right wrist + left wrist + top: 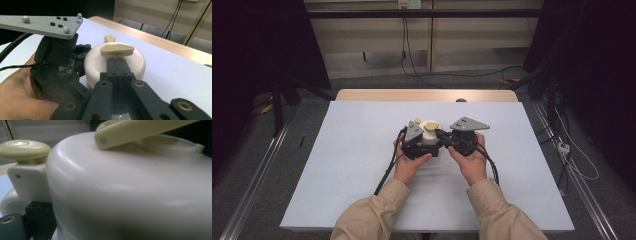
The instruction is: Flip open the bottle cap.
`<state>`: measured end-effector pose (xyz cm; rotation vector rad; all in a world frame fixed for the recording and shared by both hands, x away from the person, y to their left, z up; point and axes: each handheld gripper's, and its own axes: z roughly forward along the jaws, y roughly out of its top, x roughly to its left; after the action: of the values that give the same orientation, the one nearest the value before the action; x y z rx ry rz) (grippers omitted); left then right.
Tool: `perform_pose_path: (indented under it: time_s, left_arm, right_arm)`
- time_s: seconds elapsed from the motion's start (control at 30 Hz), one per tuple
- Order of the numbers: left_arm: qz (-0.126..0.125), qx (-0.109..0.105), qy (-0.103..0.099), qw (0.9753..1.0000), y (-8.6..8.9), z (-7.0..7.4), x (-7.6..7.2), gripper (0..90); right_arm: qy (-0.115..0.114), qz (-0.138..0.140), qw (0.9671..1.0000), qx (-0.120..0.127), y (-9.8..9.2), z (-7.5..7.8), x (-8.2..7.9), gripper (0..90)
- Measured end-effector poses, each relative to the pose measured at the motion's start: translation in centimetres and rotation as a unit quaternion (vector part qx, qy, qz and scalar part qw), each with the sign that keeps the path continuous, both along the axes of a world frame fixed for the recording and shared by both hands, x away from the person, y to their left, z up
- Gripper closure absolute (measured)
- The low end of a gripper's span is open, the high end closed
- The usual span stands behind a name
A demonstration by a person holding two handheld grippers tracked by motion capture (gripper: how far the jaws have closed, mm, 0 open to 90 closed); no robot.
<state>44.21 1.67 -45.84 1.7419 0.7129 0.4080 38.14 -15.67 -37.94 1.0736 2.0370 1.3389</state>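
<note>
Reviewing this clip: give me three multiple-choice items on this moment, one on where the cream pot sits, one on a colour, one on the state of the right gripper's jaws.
1. Where is the cream pot?
A. between the two grippers, near the middle of the table
B. at the table's far left corner
C. on the floor

2. What colour is the handle on top of the pot?
A. red
B. pale yellow
C. black

3. How do the right gripper's jaws stand?
A. spread wide apart
B. pressed together, their tips under the handle
C. wrapped around the left gripper

Answers:
1 A, the high view shows the pot on the pale table cover with a gripper on each side.
2 B, both gripper views show it pale yellow against the cream body.
3 B, the right gripper view shows the jaws with no gap between them.
</note>
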Motion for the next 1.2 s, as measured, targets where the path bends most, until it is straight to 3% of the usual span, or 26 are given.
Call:
perform_pose_path:
  time_s: [1.2]
  left_arm:
    - [0.000,-0.001,0.001,1.0000,0.00,0.00,0.02,5.9]
  right_arm:
    - [-0.007,0.003,1.0000,-0.001,1.01,0.76,0.85,90.0]
